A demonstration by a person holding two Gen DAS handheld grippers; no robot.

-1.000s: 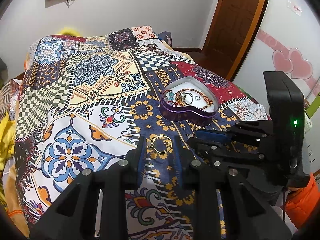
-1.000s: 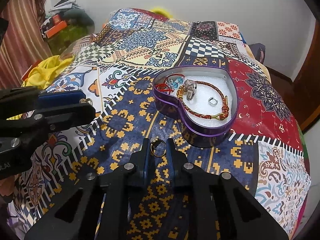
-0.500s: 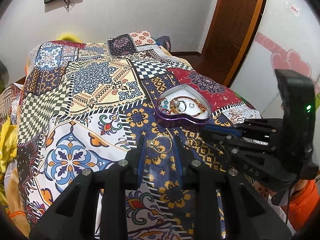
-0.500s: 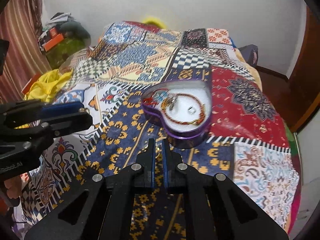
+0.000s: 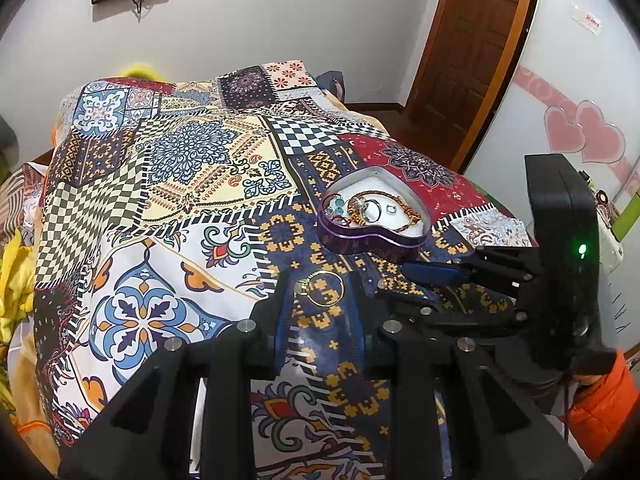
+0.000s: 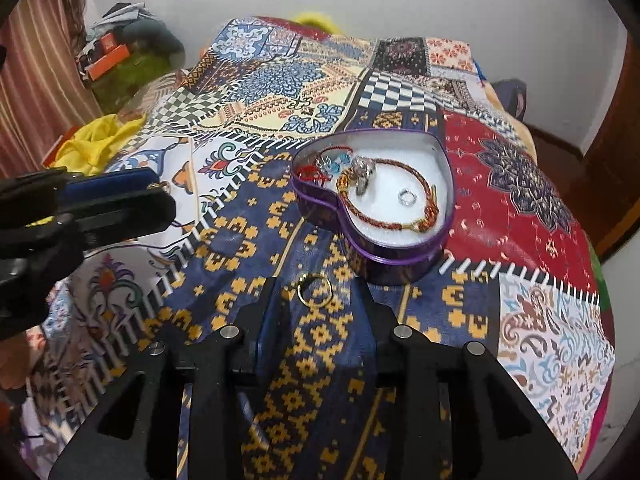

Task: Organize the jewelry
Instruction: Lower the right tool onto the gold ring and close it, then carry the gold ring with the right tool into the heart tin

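A purple heart-shaped tin (image 5: pixel 344 238) (image 6: pixel 384 258) sits on the patchwork quilt and holds a braided bracelet (image 6: pixel 380 216), a beaded piece and silver rings. A gold hoop (image 5: pixel 325 288) lies on the quilt between the open fingers of my left gripper (image 5: pixel 320 294). Another gold hoop (image 6: pixel 315 289) lies between the open fingers of my right gripper (image 6: pixel 318 300), just in front of the tin. Neither gripper holds anything. Each gripper shows in the other's view: the right one (image 5: pixel 440 284), the left one (image 6: pixel 120 200).
The patchwork quilt (image 5: pixel 192 168) covers the whole bed. A wooden door (image 5: pixel 476 40) stands at the back right. Yellow cloth (image 6: pixel 96 140) and clutter lie off the bed's left side. The bed edge drops away at the right.
My right gripper was shut half a second ago and is now open, with a gold hoop on the quilt between its fingers. The left gripper stays open around its hoop.
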